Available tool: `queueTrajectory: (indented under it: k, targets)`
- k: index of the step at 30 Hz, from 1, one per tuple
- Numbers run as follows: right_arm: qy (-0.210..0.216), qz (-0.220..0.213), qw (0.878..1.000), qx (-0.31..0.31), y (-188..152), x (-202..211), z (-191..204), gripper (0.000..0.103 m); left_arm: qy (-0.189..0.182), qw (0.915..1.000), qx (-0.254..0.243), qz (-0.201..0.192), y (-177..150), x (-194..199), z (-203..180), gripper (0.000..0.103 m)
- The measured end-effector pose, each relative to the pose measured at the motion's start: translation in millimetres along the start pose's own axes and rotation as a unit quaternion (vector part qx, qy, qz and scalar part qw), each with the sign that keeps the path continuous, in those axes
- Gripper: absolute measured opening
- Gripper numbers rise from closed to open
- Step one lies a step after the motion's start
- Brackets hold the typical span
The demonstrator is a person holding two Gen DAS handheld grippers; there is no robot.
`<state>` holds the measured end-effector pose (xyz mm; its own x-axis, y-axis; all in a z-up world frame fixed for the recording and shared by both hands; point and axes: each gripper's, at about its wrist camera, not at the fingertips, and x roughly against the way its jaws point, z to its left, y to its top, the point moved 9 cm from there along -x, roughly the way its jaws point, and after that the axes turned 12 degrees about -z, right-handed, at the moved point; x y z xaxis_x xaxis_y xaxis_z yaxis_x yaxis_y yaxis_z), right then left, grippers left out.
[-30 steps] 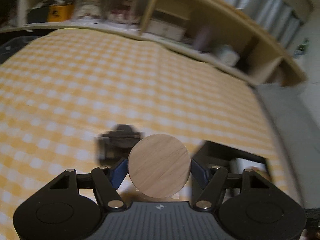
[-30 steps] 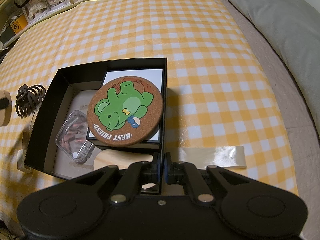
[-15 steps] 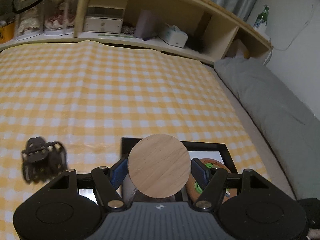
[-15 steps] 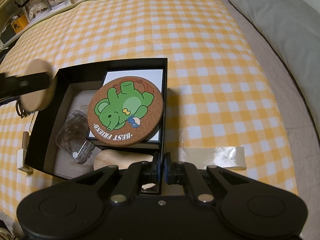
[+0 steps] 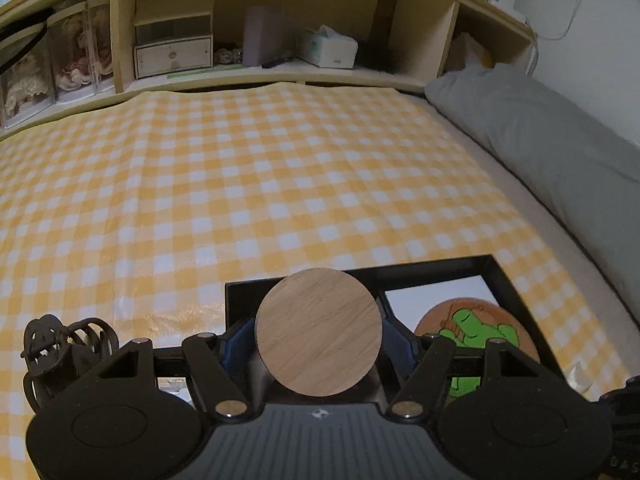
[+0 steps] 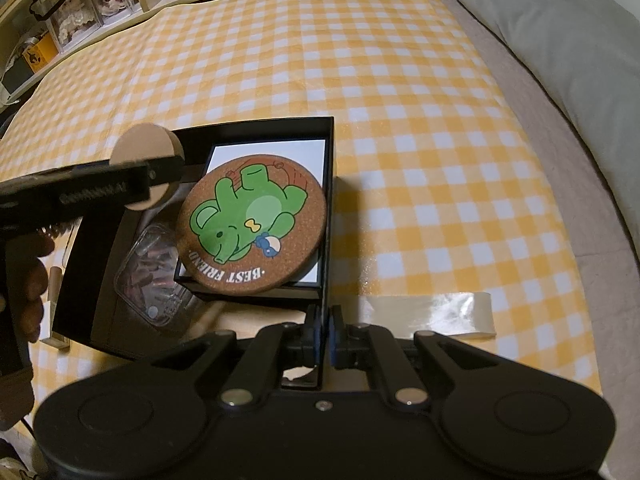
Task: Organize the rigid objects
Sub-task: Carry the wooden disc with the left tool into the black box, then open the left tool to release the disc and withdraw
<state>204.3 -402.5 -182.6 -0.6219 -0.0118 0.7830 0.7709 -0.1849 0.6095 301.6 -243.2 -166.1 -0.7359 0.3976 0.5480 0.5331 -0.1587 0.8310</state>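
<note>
Yellow-checked cloth covers the bed, shelves run along the far side, and we're right in the thick of it. Left hand-held gripper [image 5: 318, 334] is clamped across a wooden disc [image 5: 317, 332], pads [image 5: 236, 344] pressing its rim from both sides, flat face turned toward the camera. From the right wrist view that disc [image 6: 147, 166] hangs on edge above the far-left corner of the black box [image 6: 256, 126], apart from everything inside.

Now the key line: the box's open floor lies just below and ahead of the left hand-held gripper, and the left is clearly the nearer hand for the drop. My read is that the disc goes down into the free left side.

Right hand-held gripper [image 6: 323, 334] is pinched tight on the box's near wall, jaws almost together, steadying it by the look of things.

Outward from there: a cork coaster [image 6: 252, 222] with a green bear sits tilted on a white card, just right of the disc. Beside it on the left, a clear case [image 6: 150, 278] lies on the box floor. Off the left hand-held gripper's left side, a dark hair claw [image 5: 68, 344] rests on the cloth. A glossy strip [image 6: 424, 314] lies right of the right hand-held gripper.
</note>
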Motion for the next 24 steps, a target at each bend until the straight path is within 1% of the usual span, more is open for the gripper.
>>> queueTrajectory:
  k: [2, 3, 5, 8, 10, 11, 12, 14, 17, 24]
  targets:
    - [0.0, 0.0, 1.0, 0.0, 0, 0, 1, 0.005, -0.005, 1.0, 0.001, 0.004, 1, 0, 0, 0.071]
    - [0.0, 0.0, 1.0, 0.0, 0, 0, 0, 0.005, -0.007, 0.9999, 0.004, 0.006, 1, 0, 0, 0.077]
    - [-0.001, 0.0, 1.0, 0.0, 0, 0, 1, 0.005, -0.021, 0.9994, 0.025, 0.009, 3, 3, 1, 0.083]
    - [-0.001, 0.0, 1.0, 0.001, 0, 0, 1, 0.005, -0.021, 0.9991, 0.034, 0.008, 7, 7, 3, 0.083]
    - [-0.001, 0.0, 1.0, 0.0, 0, 0, 0, 0.005, -0.022, 0.9993, 0.029, 0.004, 10, 9, 4, 0.081]
    - [-0.001, 0.0, 1.0, 0.001, -1, 0, 1, 0.005, -0.021, 0.9995, 0.025, 0.004, 12, 11, 4, 0.079]
    - [-0.001, 0.0, 1.0, 0.001, -1, 0, 1, 0.005, -0.02, 0.9995, 0.023, 0.003, 13, 12, 5, 0.073]
    - [-0.002, 0.0, 1.0, 0.002, 0, 1, 0, 0.005, -0.019, 0.9994, 0.026, 0.008, 15, 13, 6, 0.067]
    - [-0.002, 0.0, 1.0, 0.002, -1, 0, -1, 0.005, -0.016, 0.9991, 0.037, 0.013, 15, 14, 10, 0.066]
    - [-0.002, 0.0, 1.0, 0.002, -1, 0, 1, 0.005, -0.022, 0.9986, 0.038, 0.031, 12, 31, 6, 0.066]
